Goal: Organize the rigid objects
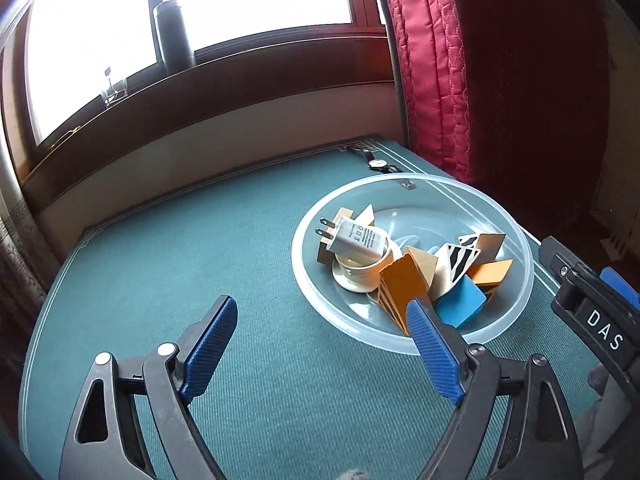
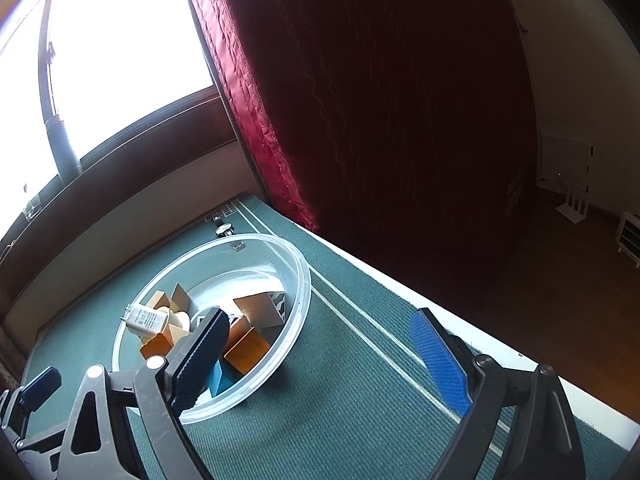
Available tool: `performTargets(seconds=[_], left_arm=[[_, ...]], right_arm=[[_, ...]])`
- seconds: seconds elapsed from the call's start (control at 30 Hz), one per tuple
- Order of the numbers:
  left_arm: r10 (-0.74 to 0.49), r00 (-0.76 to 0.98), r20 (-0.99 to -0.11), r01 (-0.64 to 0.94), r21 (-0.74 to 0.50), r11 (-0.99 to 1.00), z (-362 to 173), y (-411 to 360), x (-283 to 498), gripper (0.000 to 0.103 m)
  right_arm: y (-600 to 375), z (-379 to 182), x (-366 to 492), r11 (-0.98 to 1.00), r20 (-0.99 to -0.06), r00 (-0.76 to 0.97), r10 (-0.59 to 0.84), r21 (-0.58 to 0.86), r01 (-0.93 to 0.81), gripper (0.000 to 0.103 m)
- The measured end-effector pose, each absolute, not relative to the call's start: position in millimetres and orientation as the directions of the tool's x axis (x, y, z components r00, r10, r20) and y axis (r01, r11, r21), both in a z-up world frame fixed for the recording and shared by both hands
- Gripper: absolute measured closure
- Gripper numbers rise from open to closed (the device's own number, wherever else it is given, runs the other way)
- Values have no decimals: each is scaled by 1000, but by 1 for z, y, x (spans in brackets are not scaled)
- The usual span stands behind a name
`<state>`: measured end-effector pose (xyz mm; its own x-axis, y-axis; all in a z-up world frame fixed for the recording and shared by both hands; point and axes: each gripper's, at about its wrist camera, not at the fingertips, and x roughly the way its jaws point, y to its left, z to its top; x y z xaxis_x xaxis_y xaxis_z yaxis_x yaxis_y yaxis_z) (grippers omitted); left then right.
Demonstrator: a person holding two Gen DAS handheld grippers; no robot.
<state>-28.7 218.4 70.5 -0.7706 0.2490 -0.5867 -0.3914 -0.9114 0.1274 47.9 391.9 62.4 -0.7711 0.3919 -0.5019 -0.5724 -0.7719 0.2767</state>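
Observation:
A clear plastic bowl [image 1: 516, 240] sits on the green table mat [image 1: 240, 248]. It holds a white USB charger [image 1: 358, 238] lying on a cream cup [image 1: 362, 272], several wooden blocks, an orange block [image 1: 404, 288] and a blue block [image 1: 460, 302]. My left gripper [image 1: 320, 340] is open and empty, just in front of the bowl. My right gripper [image 2: 324, 356] is open and empty, at the bowl's [image 2: 296, 304] right rim. The charger [image 2: 146, 320] and blocks also show in the right wrist view.
A wristwatch [image 1: 378, 162] lies at the mat's far corner behind the bowl. A red quilted curtain [image 1: 480, 80] hangs at the table's right edge. A dark flask [image 1: 173, 36] and a small glass [image 1: 114, 90] stand on the window sill.

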Motion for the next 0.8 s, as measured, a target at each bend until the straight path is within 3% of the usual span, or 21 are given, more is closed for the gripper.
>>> performTargets(seconds=[0.23, 0.8], left_arm=[[246, -772, -586, -374, 106, -921, 77, 203, -27, 4], [204, -799, -566, -332, 132, -934, 80, 198, -20, 3]], right_arm=[[385, 60, 50, -783, -519, -762, 388, 250, -569, 1], [371, 62, 67, -837, -530, -764, 369, 168, -521, 1]])
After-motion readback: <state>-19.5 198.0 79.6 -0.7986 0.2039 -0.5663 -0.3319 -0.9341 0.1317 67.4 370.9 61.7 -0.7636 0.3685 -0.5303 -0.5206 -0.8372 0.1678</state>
